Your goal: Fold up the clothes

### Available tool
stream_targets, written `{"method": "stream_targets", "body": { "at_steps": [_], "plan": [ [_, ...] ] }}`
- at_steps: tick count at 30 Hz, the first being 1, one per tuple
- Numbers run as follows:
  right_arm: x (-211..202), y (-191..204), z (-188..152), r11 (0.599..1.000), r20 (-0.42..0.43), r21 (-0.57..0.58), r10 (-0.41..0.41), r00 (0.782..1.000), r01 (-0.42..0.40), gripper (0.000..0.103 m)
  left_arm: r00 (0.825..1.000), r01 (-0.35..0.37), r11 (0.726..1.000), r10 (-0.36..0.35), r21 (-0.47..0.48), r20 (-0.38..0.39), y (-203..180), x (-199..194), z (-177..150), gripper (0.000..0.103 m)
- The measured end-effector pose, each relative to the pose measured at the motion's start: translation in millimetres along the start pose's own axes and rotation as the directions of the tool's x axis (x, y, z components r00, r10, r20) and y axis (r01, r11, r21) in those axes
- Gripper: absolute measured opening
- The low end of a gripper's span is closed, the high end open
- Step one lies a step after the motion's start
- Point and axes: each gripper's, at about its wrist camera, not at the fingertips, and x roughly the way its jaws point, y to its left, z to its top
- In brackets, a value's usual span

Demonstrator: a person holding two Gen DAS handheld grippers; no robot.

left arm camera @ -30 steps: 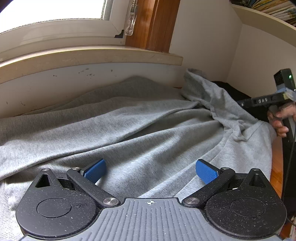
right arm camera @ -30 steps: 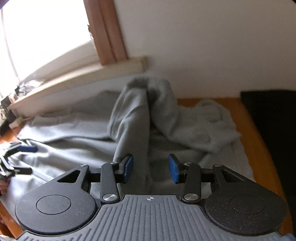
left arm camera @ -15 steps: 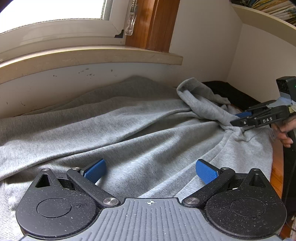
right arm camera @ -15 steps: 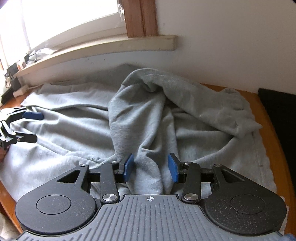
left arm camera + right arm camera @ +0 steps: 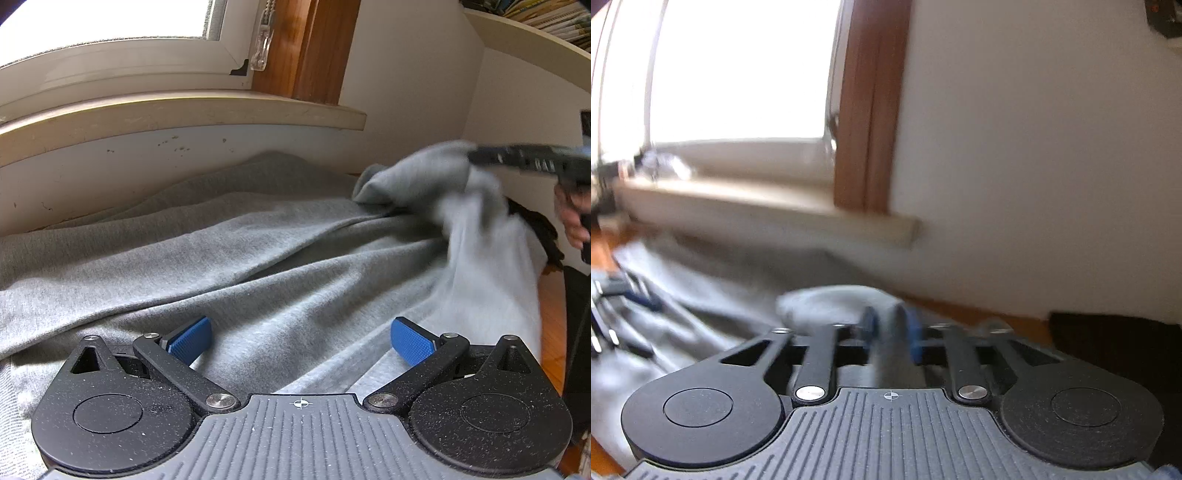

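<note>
While right hand-held gripper (image 5: 890,334) lifts pinched fold off desk (image 5: 552,317), grey garment (image 5: 258,258) rises at right end; half second ago it lay flat. Jaws just reopened slightly, cloth still clamped. Left hand-held gripper (image 5: 301,341) apart, hovering over spread cloth. Fold beginning.

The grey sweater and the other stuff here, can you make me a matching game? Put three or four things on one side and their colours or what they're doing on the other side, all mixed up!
Things:
1. grey sweater
2. left gripper
3. right gripper
4. window sill

States:
A. jaws wide apart, nothing between them
B. beige, runs along the wall above the cloth
C. closed on a fold of cloth, lifting it
D. spread out and rumpled on the wooden table

Pairs: 1-D, 2-A, 3-C, 4-B
</note>
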Motion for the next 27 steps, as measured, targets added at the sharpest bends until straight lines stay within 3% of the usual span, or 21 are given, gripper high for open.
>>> {"method": "stream_targets", "body": {
  "at_steps": [1,3,6,9,15,21,22,24,26,27],
  "plan": [
    [-3.7,-5.4,-8.1,1.000,-0.014,0.012,-0.010,1.000,0.010,0.047,1.000,0.000,1.000,0.000,0.000,0.000,-0.1,0.0,0.2,0.103],
    [-10.8,-16.6,-24.4,0.999,-0.047,0.038,-0.027,0.999,0.029,0.047,1.000,-0.001,1.000,0.001,0.001,-0.001,-0.5,0.0,0.7,0.103],
    [-12.5,-45.1,-58.7,0.991,-0.187,0.130,0.036,0.982,-0.011,0.047,1.000,-0.001,1.000,0.001,0.002,-0.002,-1.5,0.0,1.9,0.103],
    [-24.6,-52.9,-81.3,0.991,-0.252,0.132,0.063,0.966,-0.030,0.046,1.000,0.000,1.000,0.000,0.001,-0.002,-1.3,0.2,2.8,0.103],
    [-48.7,-46.3,-94.9,0.996,-0.279,0.065,0.071,0.958,-0.055,0.049,1.000,-0.004,1.000,0.004,0.004,-0.002,-2.3,2.1,3.4,0.103],
    [-30.4,-63.2,-81.7,0.981,-0.240,0.189,0.087,0.967,-0.041,0.050,1.000,-0.004,1.000,0.004,0.006,-0.002,-2.8,1.8,3.1,0.103],
    [-24.8,-64.2,-80.9,0.978,-0.250,0.204,0.094,0.964,-0.043,0.047,1.000,-0.004,1.000,0.004,0.005,-0.001,-2.8,1.7,3.0,0.103],
    [-21.1,-64.1,-79.1,0.978,-0.260,0.202,0.102,0.960,-0.050,0.018,1.000,-0.004,1.000,0.004,0.005,-0.001,-2.9,1.4,2.7,0.103],
    [-25.7,-62.9,-76.5,0.983,-0.245,0.176,0.090,0.965,-0.047,0.011,1.000,-0.004,1.000,0.004,0.005,0.000,-2.8,1.4,2.6,0.103],
    [-36.8,-64.3,-71.8,0.987,-0.194,0.161,0.044,0.980,-0.012,0.010,1.000,-0.003,1.000,0.003,0.004,0.000,-2.6,1.4,2.6,0.103]
  ]
}}
